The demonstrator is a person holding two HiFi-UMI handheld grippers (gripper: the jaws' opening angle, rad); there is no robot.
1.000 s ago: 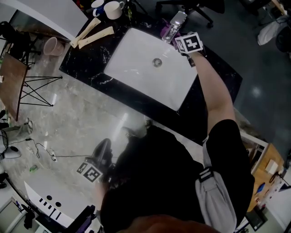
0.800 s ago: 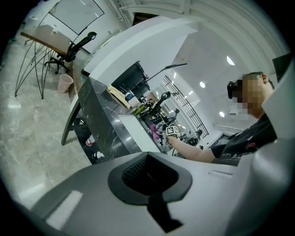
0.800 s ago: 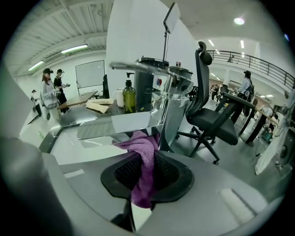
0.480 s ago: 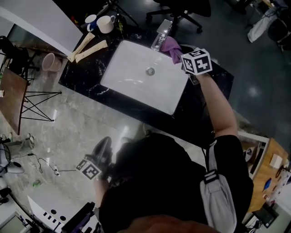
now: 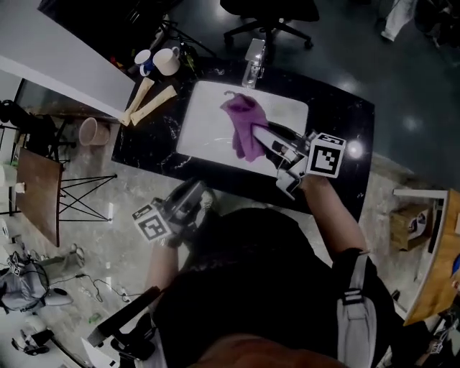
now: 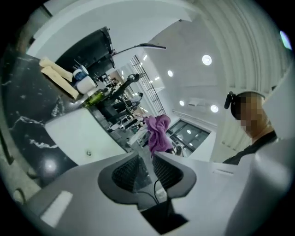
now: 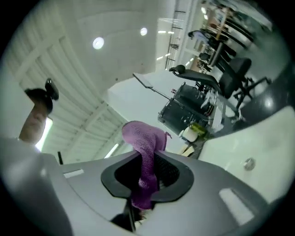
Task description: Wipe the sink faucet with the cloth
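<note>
A chrome faucet [image 5: 253,61] stands at the far rim of the white sink [image 5: 208,118]. The purple cloth [image 5: 244,129] hangs over the basin, and my right gripper [image 5: 260,135] is shut on it. In the right gripper view the cloth [image 7: 145,152] runs between the jaws of that gripper [image 7: 147,161] and bunches above them. My left gripper [image 5: 203,192] hovers at the counter's near edge, left of the cloth. Its jaws are opening, with a narrow gap and nothing between them in the left gripper view [image 6: 147,159]; the cloth [image 6: 158,133] shows beyond them.
The sink sits in a black marble counter [image 5: 338,108]. Two mugs [image 5: 159,59] and two wooden pieces [image 5: 151,100] lie at its left end. A pink bucket [image 5: 92,131] and a folding stand [image 5: 39,194] are on the floor at left, an office chair [image 5: 269,14] behind.
My right gripper has pulled the cloth off the faucet and carried it up and toward me over the basin. My left gripper has risen from beside my body to the counter's front edge.
</note>
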